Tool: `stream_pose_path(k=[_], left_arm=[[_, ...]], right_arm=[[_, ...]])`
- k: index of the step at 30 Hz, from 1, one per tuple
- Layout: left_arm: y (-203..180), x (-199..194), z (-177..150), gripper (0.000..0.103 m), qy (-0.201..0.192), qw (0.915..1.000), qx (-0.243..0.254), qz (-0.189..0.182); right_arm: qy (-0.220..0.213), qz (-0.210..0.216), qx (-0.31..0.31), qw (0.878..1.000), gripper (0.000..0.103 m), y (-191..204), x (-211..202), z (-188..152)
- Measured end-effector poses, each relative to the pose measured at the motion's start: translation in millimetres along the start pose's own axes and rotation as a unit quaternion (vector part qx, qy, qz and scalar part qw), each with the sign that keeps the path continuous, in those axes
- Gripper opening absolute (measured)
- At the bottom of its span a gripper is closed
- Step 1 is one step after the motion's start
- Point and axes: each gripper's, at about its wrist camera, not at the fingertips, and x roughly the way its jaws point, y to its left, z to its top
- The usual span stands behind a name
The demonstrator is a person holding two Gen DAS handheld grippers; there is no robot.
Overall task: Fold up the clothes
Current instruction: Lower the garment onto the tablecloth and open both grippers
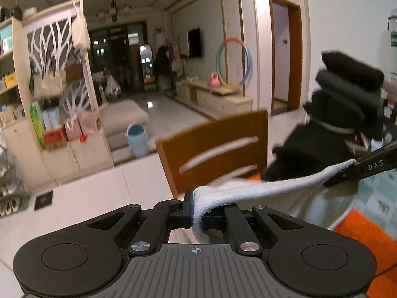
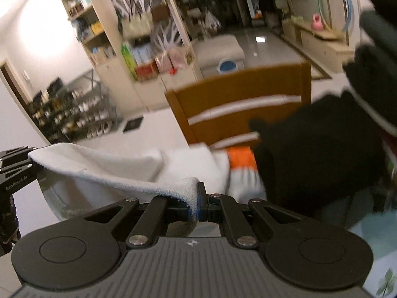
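A white towel-like cloth (image 1: 268,187) is stretched in the air between both grippers. My left gripper (image 1: 197,211) is shut on one end of its edge, low in the left wrist view. My right gripper (image 2: 198,204) is shut on the other end, and it also shows as a black arm (image 1: 357,167) at the right of the left wrist view. The cloth (image 2: 119,167) sags below the held edge. The left gripper (image 2: 17,166) reaches in from the left of the right wrist view. A pile of dark folded clothes (image 1: 347,92) stands at the right.
A wooden chair back (image 1: 215,146) stands just beyond the cloth. An orange and white item (image 2: 242,159) lies past the cloth, beside a black garment (image 2: 317,154). An orange mat (image 1: 367,238) and a pale patterned table cover (image 1: 379,193) lie below right. Shelves, a sofa and a blue bin are far off.
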Motion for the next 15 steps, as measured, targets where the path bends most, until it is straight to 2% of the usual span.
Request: stream_pose_path(k=[5,8,10,12,15], left_arm=[[-5,2,-44,0.009,0.039,0.9990,-0.020,0.000],[-6,1,-66,0.011,0.055,0.9983,-0.021,-0.002],[-9,-3,-74,0.023,0.065,0.9977,-0.019,-0.006],[-10,-11,-79,0.033,0.066,0.9976,-0.021,-0.008],[-12,-29,-78,0.046,0.063,0.9975,-0.030,-0.010]], right_arm=[[0.025,-0.013,-0.018,0.999,0.007,6,18,-53],[0.025,-0.023,-0.043,0.998,0.013,12,19,-75],[0.022,-0.029,-0.056,0.998,0.027,17,14,-85],[0.018,-0.030,-0.062,0.997,0.035,22,2,-88],[0.012,-0.032,-0.071,0.997,0.040,29,-16,-93]])
